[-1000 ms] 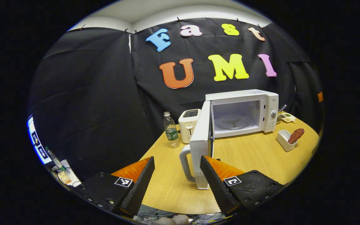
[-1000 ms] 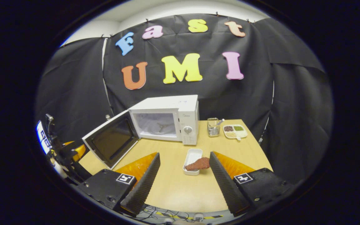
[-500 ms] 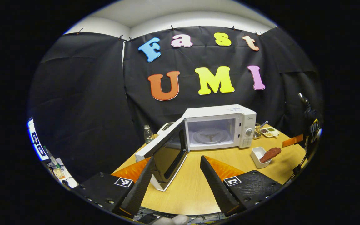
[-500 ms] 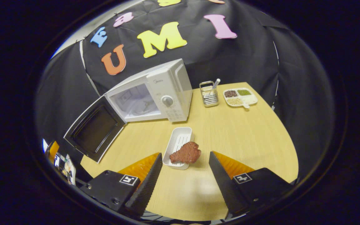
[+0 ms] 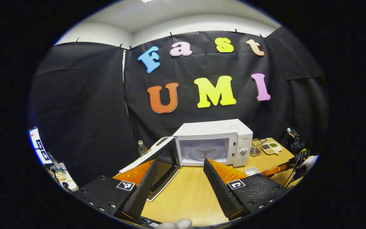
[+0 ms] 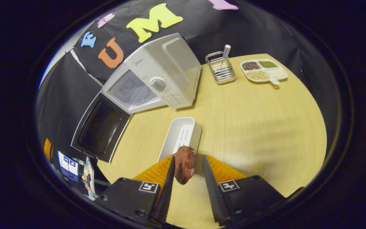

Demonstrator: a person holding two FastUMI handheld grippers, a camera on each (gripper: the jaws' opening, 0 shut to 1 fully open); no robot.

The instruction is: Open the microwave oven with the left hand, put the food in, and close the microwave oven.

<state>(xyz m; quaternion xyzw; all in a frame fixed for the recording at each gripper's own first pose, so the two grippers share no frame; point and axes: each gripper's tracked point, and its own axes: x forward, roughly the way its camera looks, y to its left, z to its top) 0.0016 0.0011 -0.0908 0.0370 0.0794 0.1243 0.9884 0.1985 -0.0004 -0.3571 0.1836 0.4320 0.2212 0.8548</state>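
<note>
A wire metal utensil holder (image 6: 220, 67) stands near the far edge of the round wooden table (image 6: 259, 127). A white divided dish of beans and grains (image 6: 264, 70) lies just beside it. A clear plastic bottle (image 5: 142, 148) stands at the table's far left edge.

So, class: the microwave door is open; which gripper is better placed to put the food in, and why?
Right. The right gripper brackets the meat at the white tray; the left gripper is open, empty.

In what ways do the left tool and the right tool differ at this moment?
The left tool is spread wide with nothing between its fingers; the right tool is narrowed around the meat, though contact is unclear. The left faces the open microwave; the right tilts down over the white tray.
</note>
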